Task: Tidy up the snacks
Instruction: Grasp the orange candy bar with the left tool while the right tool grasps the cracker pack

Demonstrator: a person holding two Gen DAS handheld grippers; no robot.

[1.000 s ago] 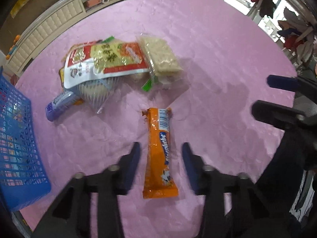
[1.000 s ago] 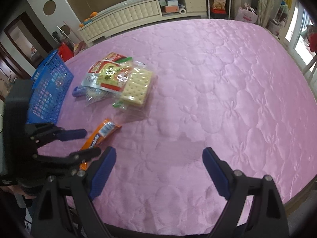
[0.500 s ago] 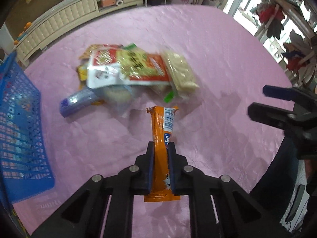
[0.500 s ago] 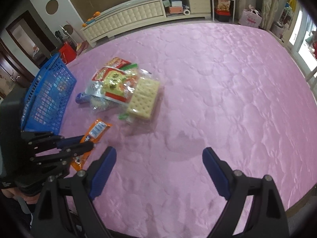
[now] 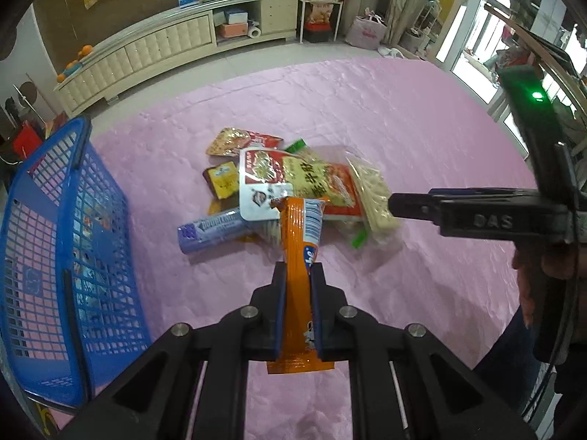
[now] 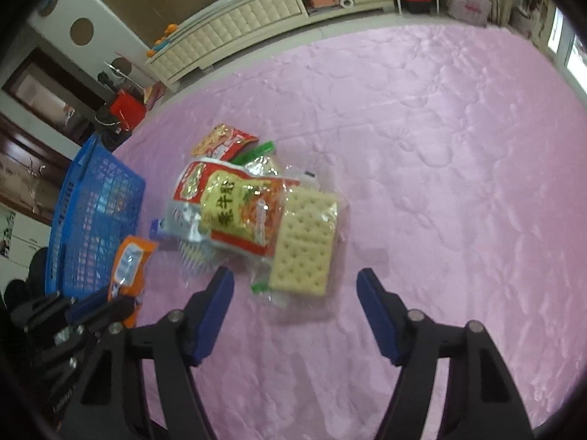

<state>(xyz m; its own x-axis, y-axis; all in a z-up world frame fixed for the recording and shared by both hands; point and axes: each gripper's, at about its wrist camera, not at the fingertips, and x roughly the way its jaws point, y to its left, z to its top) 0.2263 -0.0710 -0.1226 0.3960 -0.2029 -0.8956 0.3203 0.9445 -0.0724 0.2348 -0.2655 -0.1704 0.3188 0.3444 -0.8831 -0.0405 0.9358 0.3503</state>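
Your left tool [image 5: 298,306] is clamped tight on the orange bar [image 5: 299,256], gripping it around the lower half, bar lifted off the pink desk [image 5: 422,128] and pointing forward toward the snack pile [image 5: 293,183]. Bar's top end overlaps the pile in the left wrist view (above it or touching, can't tell). Your right tool [image 6: 295,310] is wide open, holding nothing, hovering just short of the cracker pack [image 6: 302,247], which sits at the pile's right edge. Red-yellow bag [image 6: 234,212] lies on top of the pile, purple bar [image 5: 211,231] sticks out on its left side, small yellow pack [image 5: 223,183] behind that. Blue basket [image 5: 47,256] stands left of the pile, near your left tool, some wrappers visible through the mesh.
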